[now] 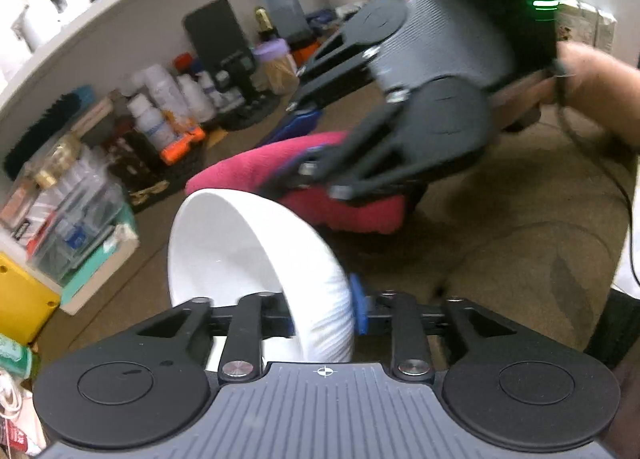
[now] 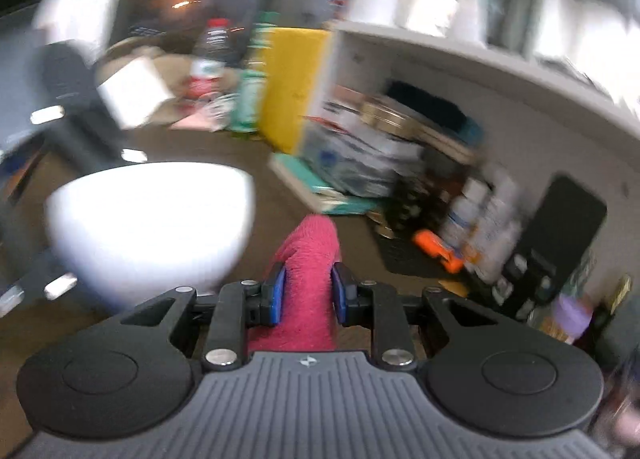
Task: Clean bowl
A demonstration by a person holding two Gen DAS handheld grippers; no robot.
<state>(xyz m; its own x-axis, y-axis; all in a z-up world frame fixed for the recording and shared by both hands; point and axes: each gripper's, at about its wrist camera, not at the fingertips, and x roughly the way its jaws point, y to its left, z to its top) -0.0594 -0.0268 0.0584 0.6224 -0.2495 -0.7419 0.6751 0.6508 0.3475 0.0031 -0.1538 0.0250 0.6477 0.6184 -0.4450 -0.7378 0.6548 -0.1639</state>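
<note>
my left gripper is clamped on the rim of the white bowl, tipped on its side above the brown table, inside plain white. my right gripper pinches a pink cloth just beside it. farther off, a clear box holds small packets.
</note>
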